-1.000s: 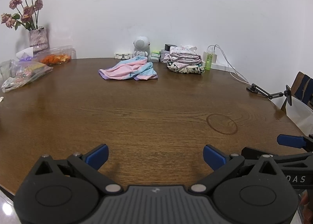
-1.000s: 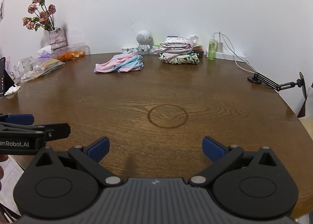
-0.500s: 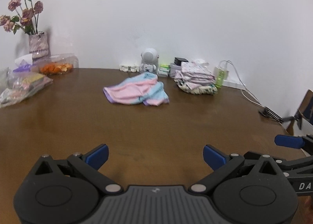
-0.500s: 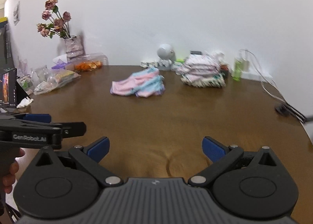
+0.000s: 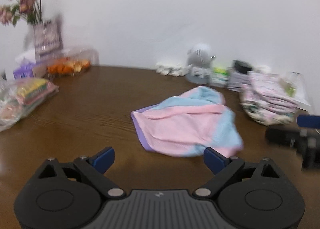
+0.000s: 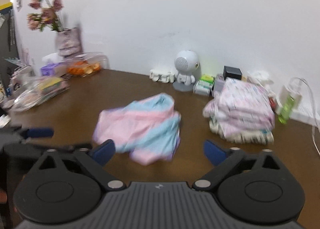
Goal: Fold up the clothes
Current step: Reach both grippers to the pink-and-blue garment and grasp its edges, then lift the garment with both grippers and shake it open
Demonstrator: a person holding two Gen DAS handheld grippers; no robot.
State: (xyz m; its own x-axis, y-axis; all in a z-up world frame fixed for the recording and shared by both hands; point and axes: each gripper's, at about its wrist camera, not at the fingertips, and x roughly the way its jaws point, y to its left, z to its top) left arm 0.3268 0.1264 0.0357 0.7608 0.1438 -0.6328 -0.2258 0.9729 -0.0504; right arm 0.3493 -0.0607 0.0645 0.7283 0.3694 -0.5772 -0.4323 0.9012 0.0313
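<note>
The brown wooden tabletop point(image 5: 80, 121) carries every item and meets a white wall point(image 5: 160, 19) along its far edge. Both views are motion-blurred.

The crumpled pink, light-blue and lilac garment point(image 5: 186, 123) lies loose on the tabletop, toward the far edge and just ahead of both grippers. A stack of folded patterned clothes point(image 6: 242, 111) sits beside it toward the far right, apart from it.

Left gripper point(image 5: 159, 158): the jaws stand wide and are closing. Nothing is between them; the blue fingertips point(image 5: 104, 158) hang over bare wood at the garment's near hem. No contact with the cloth is visible.

Right gripper point(image 6: 159, 152): the jaws stand wide and are closing. In the right wrist view the garment's near edge appears in the gap between the fingertips, but the pads do not press on it. Whether it reaches the cloth cannot be told.

At the far left corner stand a vase of pink flowers point(image 6: 68, 43), a clear box of orange food point(image 6: 84, 67), and clear bags of packets point(image 5: 24, 97). Along the far edge sit a small white robot figure point(image 6: 185, 71), a black box point(image 6: 233, 72) and a green bottle point(image 6: 287, 108).
</note>
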